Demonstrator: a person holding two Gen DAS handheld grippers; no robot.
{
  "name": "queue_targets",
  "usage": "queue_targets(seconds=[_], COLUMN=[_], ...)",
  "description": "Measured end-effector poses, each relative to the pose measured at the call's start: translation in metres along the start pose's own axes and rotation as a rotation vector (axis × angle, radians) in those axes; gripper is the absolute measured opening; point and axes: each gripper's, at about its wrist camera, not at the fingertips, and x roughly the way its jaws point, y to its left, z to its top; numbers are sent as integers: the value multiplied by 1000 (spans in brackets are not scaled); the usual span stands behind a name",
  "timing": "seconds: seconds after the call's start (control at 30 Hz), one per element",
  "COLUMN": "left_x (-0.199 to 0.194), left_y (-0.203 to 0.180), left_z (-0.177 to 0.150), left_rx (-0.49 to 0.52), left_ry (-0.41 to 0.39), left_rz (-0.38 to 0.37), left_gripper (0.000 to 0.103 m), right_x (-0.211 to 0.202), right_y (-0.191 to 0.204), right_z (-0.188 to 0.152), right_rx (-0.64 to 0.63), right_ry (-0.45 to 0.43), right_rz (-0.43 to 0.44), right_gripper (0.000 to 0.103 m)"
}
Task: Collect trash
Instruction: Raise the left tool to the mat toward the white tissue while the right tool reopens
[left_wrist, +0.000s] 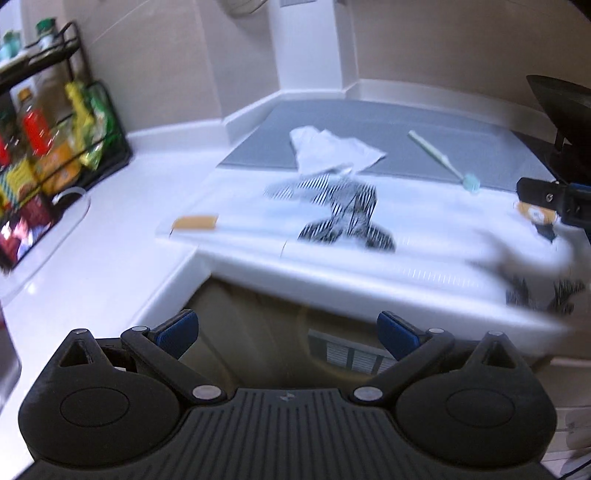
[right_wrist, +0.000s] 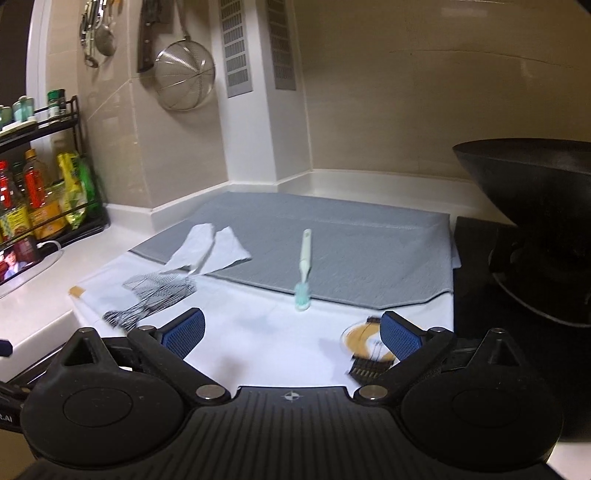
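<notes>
Both the left gripper (left_wrist: 287, 334) and right gripper (right_wrist: 291, 334) had fingers spread, holding nothing. The crumpled tissue (right_wrist: 210, 251) lay on the grey mat (right_wrist: 351, 251) beside the toothbrush (right_wrist: 303, 266). A careless approach risked snagging the toothbrush instead.

White counter (right_wrist: 44, 314), grey mat (right_wrist: 351, 251), white printed sheet (right_wrist: 258, 332), spice rack (right_wrist: 48, 206)

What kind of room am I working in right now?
Most likely a home kitchen. A metal strainer and other utensils hang on the tiled wall, a black wok sits on the stove at right, and a black rack of sauce bottles stands on the white counter.
</notes>
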Motion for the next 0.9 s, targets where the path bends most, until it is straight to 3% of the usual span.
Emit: queue_targets(seconds=[0.47,0.7,0.8,0.9], left_x=[65,94,90,91], left_y=[-27,-31,-29,-31], left_z=[51,85,102,121], left_rx=[20,-16,-26,-11], left_ry=[48,60,23,-22], left_rz=[10,-6,-24,-17], left_gripper=[103,103,103,103], right_x=[73,119,135,141], right_y=[-10,-6,-3,-4], right_z=[12,25,30,33], right_rx=[-94,-105,-98,-70], right_ry=[82,152,183,181], right_rz=[-74,-64,-83,-48], right_gripper=[103,103,103,103])
